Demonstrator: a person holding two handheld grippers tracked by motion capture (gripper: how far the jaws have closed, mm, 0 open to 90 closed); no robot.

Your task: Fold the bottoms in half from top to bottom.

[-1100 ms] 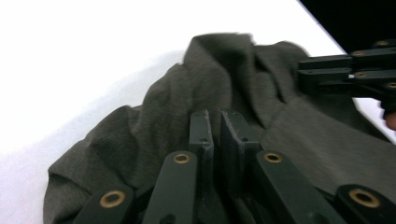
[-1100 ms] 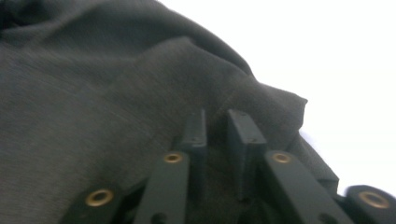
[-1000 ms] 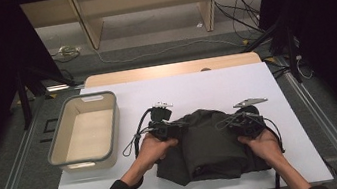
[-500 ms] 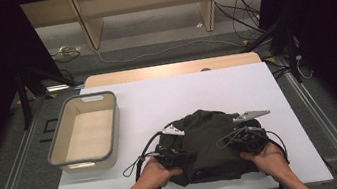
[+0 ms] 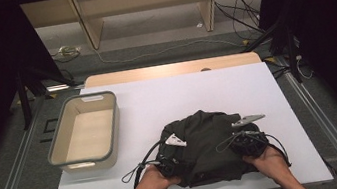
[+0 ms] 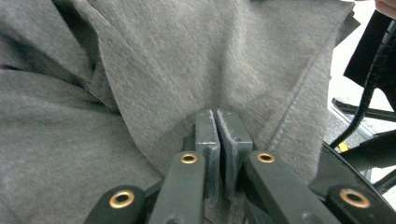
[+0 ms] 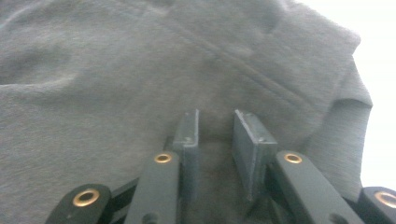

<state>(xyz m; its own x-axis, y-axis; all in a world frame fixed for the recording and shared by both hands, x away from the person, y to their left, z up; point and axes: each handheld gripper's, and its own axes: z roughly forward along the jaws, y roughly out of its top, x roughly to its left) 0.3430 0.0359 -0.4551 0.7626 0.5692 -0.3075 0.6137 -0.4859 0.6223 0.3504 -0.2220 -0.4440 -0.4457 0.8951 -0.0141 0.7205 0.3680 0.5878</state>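
I look for letters, numbers, brands or signs, and I can read none. The dark garment has plain cloth with seams, no print or tag that I can make out. The tub at the left of the frame has bare walls. The white table carries no marking. The brass rivets near the bottom of both gripper views have no writing on them.

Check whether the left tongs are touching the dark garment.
Touching. In the left gripper view the left tongs are shut, their jaws pinching a fold of the dark garment.
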